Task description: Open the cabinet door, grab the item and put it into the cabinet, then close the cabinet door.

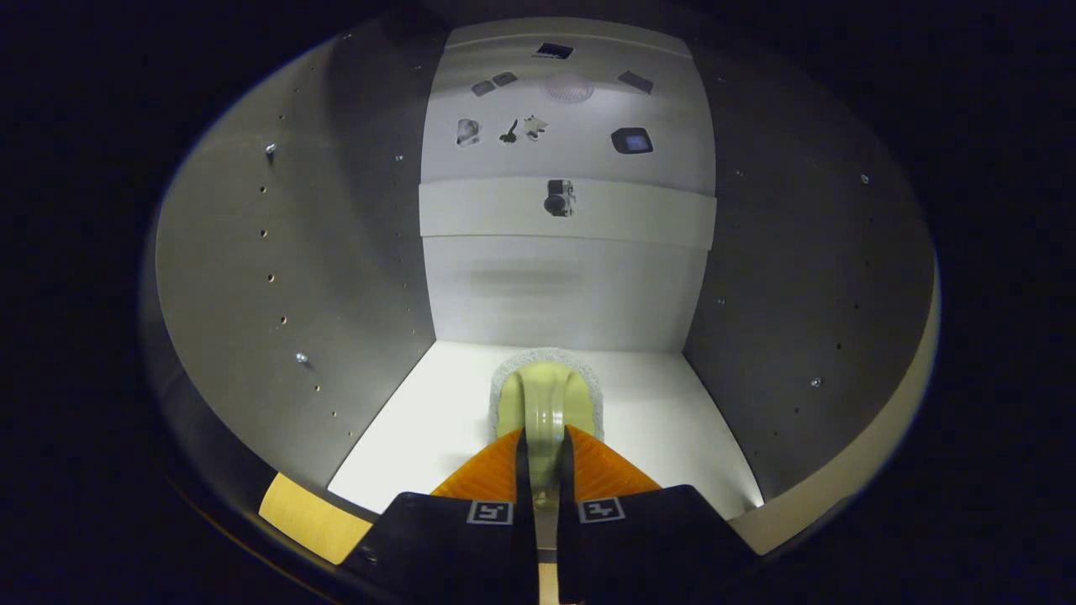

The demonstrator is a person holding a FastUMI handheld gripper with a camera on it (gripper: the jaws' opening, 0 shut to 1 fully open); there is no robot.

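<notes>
A: What takes up most of the space?

B: The cabinet (336, 277) interior. Pale side walls run off at nine and three o'clock, each dotted with rows of small shelf-pin holes (271, 276) and a few metal studs. The back panel (563, 286) stands at twelve o'clock, crossed by a lighter horizontal rail (639, 214).

A: And the floor of it?

B: A bright white bottom shelf (437, 420) spreads from the back panel towards six o'clock.

A: Where is the item?

B: The scrub brush (546, 395), pale green with a grey-white pad around its far end, sits inside the cabinet, low over the bottom shelf. I cannot tell whether it touches the shelf. Its arched handle runs back towards six o'clock.

A: The gripper?

B: The gripper (545, 445) is clamped on the handle; both fingers press it from either side, with the brush head just beyond the fingertips at twelve o'clock.

A: Anything smaller?

B: Little dark objects (632, 139) show above the rail, too small to identify.
</notes>
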